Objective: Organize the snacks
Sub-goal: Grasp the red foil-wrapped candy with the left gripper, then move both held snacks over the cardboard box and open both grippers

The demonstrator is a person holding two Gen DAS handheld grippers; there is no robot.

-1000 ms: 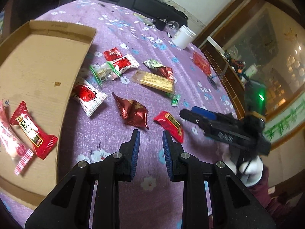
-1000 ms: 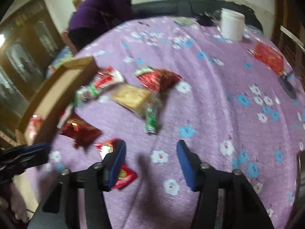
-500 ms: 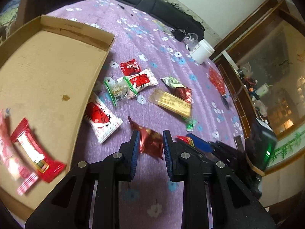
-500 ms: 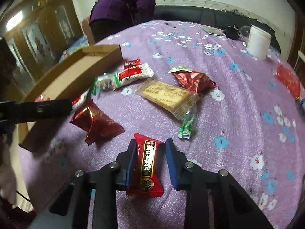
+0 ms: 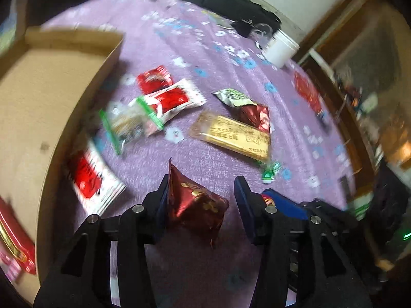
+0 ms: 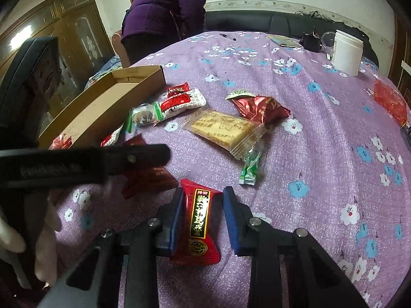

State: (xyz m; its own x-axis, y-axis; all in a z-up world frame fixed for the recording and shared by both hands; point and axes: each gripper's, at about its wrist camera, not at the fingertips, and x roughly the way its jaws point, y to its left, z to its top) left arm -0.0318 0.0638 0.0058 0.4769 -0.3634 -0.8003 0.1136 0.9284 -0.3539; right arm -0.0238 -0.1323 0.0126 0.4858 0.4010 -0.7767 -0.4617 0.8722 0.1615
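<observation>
Left gripper [image 5: 201, 192]: jaws seen apart, just been opening; dark-red foil pack [image 5: 195, 209] lies between them on the cloth, touching the left finger, gap at the right finger; no squeeze seen.
Right gripper [image 6: 203, 210]: jaws seen narrowed on a red pack [image 6: 199, 222] w/ gold lettering; left pad touching the wrapper; contact at the right pad cannot be told.
Box [image 6: 102, 107]: open cardboard tray at left of scene; red packs [image 5: 12, 233] seen inside at its near end.
Cloth [image 6: 321, 154]: purple, w/ blue and white flowers; covers the table.
Loose snacks, mid-scene: biscuit pack [image 6: 223, 128], yellow, clear wrap; red foil pack [image 6: 259, 109] just beyond it, touching; small green pack [image 6: 250, 166] at its near end; red-white pack [image 6: 182, 102] and clear green-edged pack [image 6: 143, 115] nearer the box; another red-white pack [image 5: 93, 179] beside the box wall.
Far right: white jar [image 6: 346, 51], upright; red bag [image 6: 390, 102] near the cloth's right edge.
Background: person in purple, bent over, beyond the table's far-left side.
</observation>
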